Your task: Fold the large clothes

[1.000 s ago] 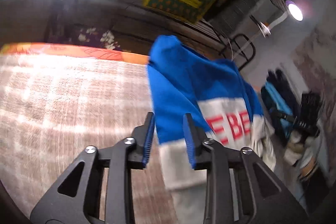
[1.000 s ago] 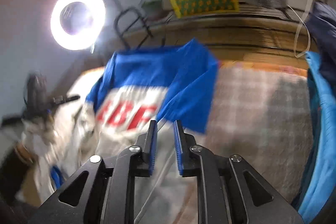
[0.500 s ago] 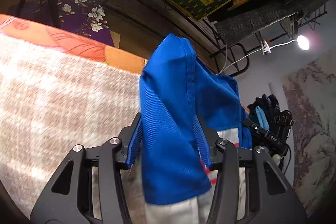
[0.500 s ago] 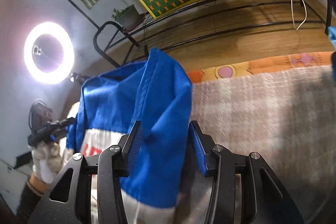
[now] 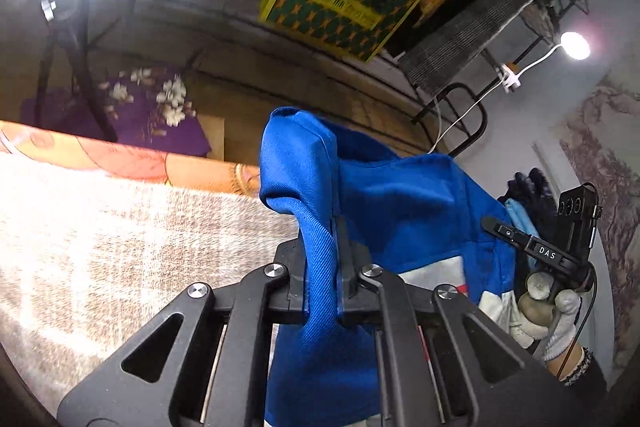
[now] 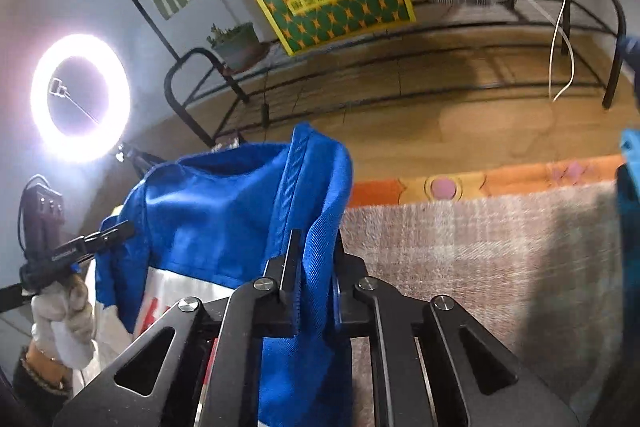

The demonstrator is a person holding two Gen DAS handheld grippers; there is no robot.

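Pinching a fold of the blue garment (image 5: 320, 267), the left gripper (image 5: 326, 291) has its jaws closing, and the left wrist view shows the cloth squeezed tight between the two pads. The fabric bunches up above the fingers and drapes down between the gripper's arms; its white panel lies to the right of the fingers. Left of the fingers spreads a plaid blanket (image 5: 100, 247). Far right, a gloved hand (image 5: 548, 311) grips the other tool.

In the right wrist view the right gripper (image 6: 316, 291) is likewise closing, its pads clamped on a seamed edge of the garment (image 6: 224, 211), which rises above the fingertips and billows leftward. The blanket (image 6: 480, 259) lies right of the fingers, a ring light (image 6: 44, 83) glows far left, and a gloved hand (image 6: 64, 311) shows lower left.
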